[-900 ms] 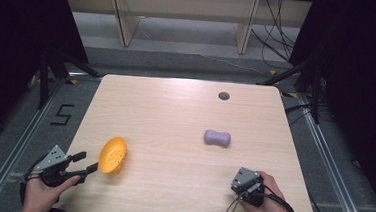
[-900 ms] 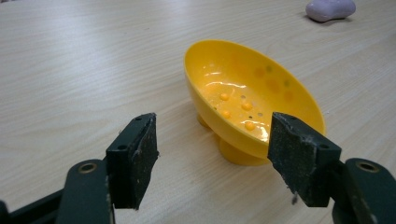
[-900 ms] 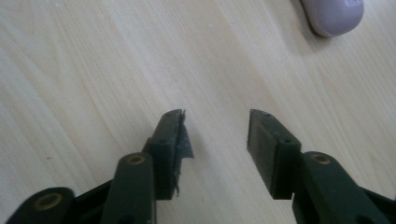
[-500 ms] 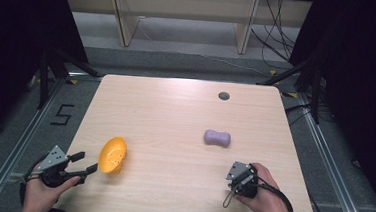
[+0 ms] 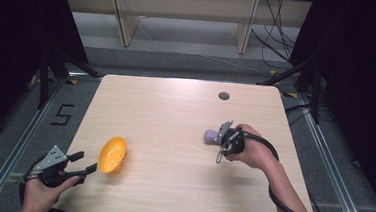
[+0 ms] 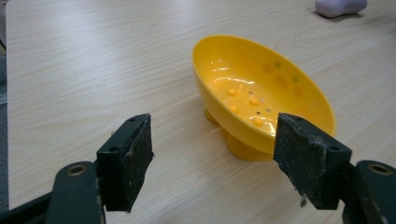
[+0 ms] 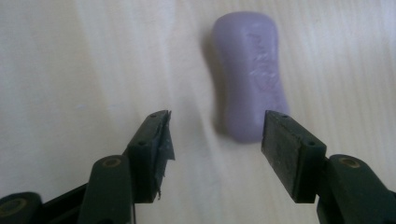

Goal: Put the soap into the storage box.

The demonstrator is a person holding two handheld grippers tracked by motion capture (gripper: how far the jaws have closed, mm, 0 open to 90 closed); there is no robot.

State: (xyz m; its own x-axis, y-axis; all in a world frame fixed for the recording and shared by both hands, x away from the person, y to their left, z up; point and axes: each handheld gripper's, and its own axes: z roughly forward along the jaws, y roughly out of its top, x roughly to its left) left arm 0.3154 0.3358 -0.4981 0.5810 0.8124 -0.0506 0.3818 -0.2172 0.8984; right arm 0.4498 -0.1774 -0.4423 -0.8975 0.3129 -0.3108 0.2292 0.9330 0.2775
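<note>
1. The right tool hangs over the wooden counter, jaws apart, just short of a purple soap bar lying flat ahead of them.
2. The left tool sits at the near left corner, jaws apart, empty.
3. A yellow dish stands just beyond it, touching neither jaw.

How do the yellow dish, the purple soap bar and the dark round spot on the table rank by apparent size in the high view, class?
1. Yellow dish
2. Purple soap bar, partly hidden by the right gripper
3. Dark round spot
</note>
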